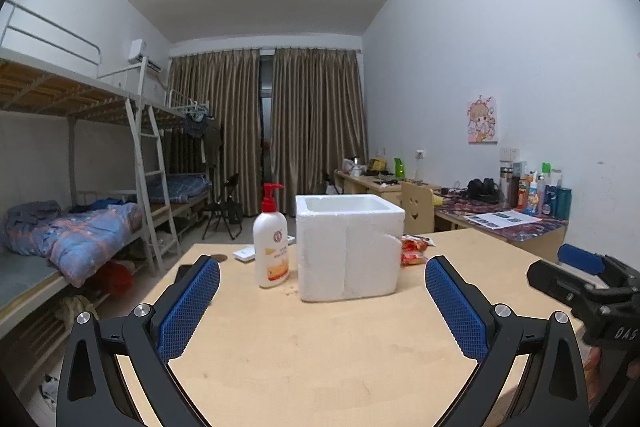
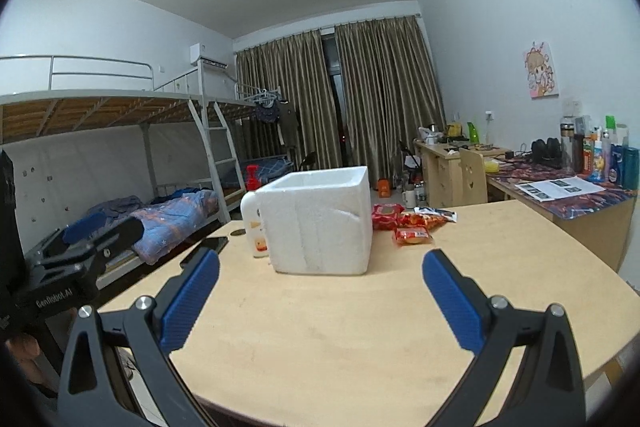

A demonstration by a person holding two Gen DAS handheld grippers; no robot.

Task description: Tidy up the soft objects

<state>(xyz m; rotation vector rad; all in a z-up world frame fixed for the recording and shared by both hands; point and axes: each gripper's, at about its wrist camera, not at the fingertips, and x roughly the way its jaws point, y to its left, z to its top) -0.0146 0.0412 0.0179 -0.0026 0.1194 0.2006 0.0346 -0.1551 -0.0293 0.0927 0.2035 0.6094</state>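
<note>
A white foam box (image 1: 349, 247) stands open-topped on the light wooden table (image 1: 320, 347); it also shows in the right wrist view (image 2: 320, 223). Several red snack packets (image 2: 412, 223) lie on the table right of the box; they peek out behind it in the left wrist view (image 1: 414, 251). My left gripper (image 1: 322, 283) is open and empty, short of the box. My right gripper (image 2: 320, 277) is open and empty, also short of the box. Each gripper shows at the edge of the other's view.
A white lotion pump bottle (image 1: 271, 247) with a red top stands left of the box. A small white flat object (image 1: 245, 253) and a dark phone (image 2: 206, 249) lie at the table's left. Bunk beds (image 1: 80, 187) stand left, cluttered desks (image 1: 500, 219) right.
</note>
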